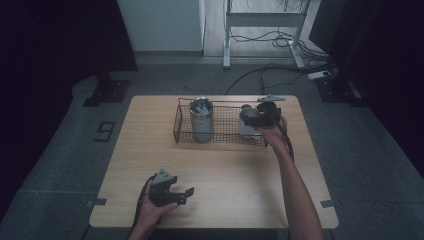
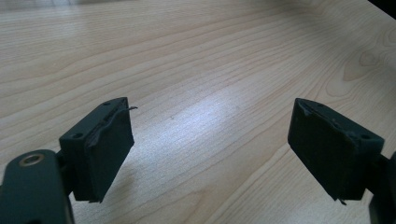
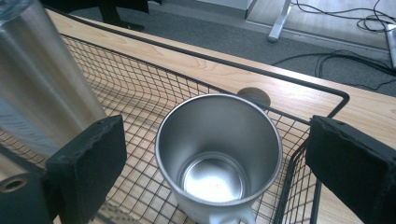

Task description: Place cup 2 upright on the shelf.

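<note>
Cropping tall tumbler (image 3: pixel 42 88), mug handle (image 3: pixel 231 217) cut off

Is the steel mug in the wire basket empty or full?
Empty. The right gripper view looks straight into the steel mug, which stands upright in the wire basket, and its bare shiny bottom shows.

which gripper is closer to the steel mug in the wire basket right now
Right. The right gripper hangs just above the steel mug in the wire basket, jaws spread to either side of it. The left gripper sits low over the table's near edge, far from it.

Two steel cups (image 1: pixel 201 119) (image 1: pixel 248 123), one wire basket (image 1: pixel 178 120), two grippers (image 1: pixel 170 189) (image 1: pixel 263 113)
</note>
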A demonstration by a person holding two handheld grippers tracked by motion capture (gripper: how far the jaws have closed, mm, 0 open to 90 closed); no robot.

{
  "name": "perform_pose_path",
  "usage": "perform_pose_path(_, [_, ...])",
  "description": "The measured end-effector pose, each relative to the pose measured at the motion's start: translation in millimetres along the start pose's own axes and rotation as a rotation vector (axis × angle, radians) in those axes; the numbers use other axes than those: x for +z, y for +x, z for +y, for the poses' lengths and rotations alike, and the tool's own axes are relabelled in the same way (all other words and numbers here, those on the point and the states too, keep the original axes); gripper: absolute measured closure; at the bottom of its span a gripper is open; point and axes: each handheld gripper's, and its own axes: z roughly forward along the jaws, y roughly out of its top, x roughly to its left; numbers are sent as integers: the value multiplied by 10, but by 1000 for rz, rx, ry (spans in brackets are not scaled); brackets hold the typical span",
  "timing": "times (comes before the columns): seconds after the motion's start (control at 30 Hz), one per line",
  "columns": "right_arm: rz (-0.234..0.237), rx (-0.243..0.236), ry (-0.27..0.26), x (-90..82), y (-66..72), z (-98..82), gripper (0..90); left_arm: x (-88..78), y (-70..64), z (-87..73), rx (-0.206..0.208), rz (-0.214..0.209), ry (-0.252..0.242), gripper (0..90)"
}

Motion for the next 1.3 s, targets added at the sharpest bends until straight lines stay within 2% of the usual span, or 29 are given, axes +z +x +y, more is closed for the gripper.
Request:
perform_pose_path(0.2, [27,2,-4,-121,15,-111,62,-7,6,-4,-3,5,-1,142])
perform_pose_path(0.33, [25,-17,17,-203,48,-189,56,-11,5,-7,-2,6,2,142])
perform_pose_path(0.4, [37,-14,-8,-275,54,-249,65,-9,11,-10,-3,8,3,142])
perform_pose_path(0.53, [52,-1,-21,-409,36,-379,69,-6,22,-17,-10,10,3,142])
perform_pose_path(0.67, [69,25,-42,-568,4,-551,83,-4,31,-21,-10,12,6,142])
perform_pose_path(0.97, [69,47,-71,-879,-31,-975,101,29,21,-33,-3,13,22,143])
perform_pose_path(1.0, [69,47,-71,-879,-31,-975,101,29,21,-33,-3,13,22,143])
perform_pose_path(1.07, [69,55,-70,-932,-25,-1136,109,32,25,-38,-3,16,25,142])
perform_pose_path(1.1, [69,55,-70,-932,-25,-1136,109,32,25,-38,-3,16,25,142])
perform_pose_path(1.13, [74,58,-59,-955,-21,-1248,111,29,34,-40,-4,19,24,142])
perform_pose_path(1.23, [82,67,-49,-992,-7,-1416,116,21,50,-41,-11,22,22,143])
perform_pose_path(1.27, [82,67,-49,-992,-7,-1416,116,21,50,-41,-11,22,22,143])
perform_pose_path(1.3, [88,64,-40,-1009,7,-1517,116,24,59,-43,-12,25,22,143])
